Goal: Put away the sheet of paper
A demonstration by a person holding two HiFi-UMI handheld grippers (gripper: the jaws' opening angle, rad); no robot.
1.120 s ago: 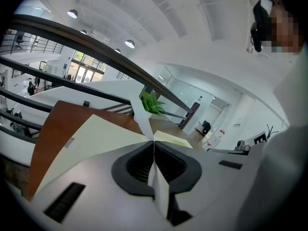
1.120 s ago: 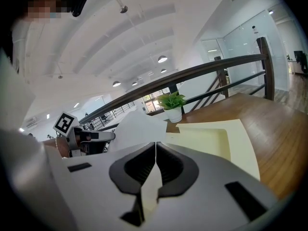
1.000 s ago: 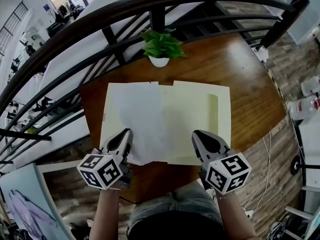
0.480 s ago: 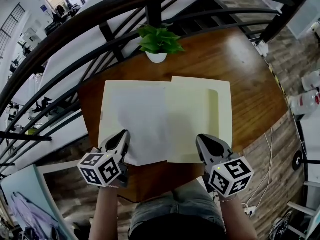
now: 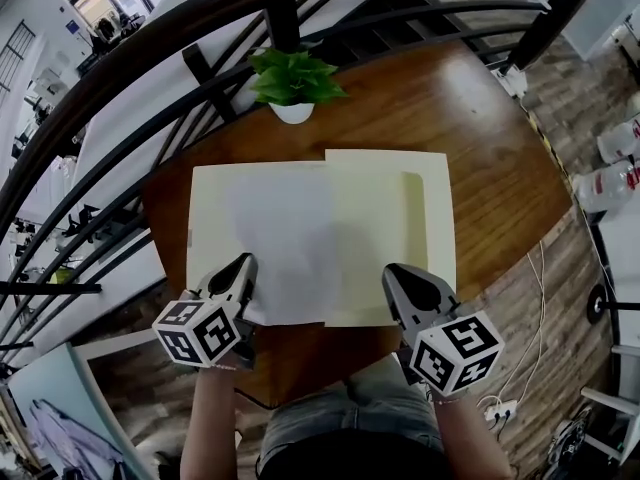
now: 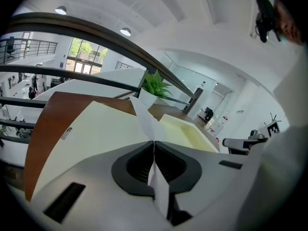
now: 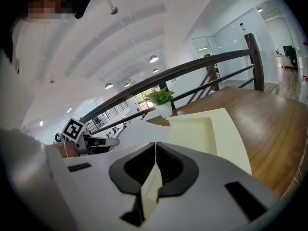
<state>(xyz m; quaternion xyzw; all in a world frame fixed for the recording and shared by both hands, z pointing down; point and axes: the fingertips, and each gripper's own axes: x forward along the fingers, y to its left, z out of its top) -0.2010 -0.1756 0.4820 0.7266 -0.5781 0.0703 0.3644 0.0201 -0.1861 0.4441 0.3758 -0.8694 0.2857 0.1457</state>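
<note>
A cream folder (image 5: 385,228) lies open on the round wooden table (image 5: 480,98). A white sheet of paper (image 5: 285,243) rests on the folder's left half. My left gripper (image 5: 246,260) is shut on the sheet's near left corner. In the left gripper view the sheet (image 6: 144,117) runs edge-on between the closed jaws of that gripper (image 6: 154,142). My right gripper (image 5: 392,271) is shut on the folder's near edge, right of the sheet. In the right gripper view a cream strip of folder (image 7: 216,129) sits pinched in its jaws (image 7: 155,146).
A potted green plant (image 5: 290,83) stands at the table's far edge, just beyond the folder. A dark curved railing (image 5: 150,58) runs behind the table. White bottles (image 5: 615,183) and a cable (image 5: 530,298) lie on the floor to the right.
The sheet has slid toward me and now lies flatter inside the folder's left half, its top edge no longer past the folder. Both grippers keep their hold at the near edge.
</note>
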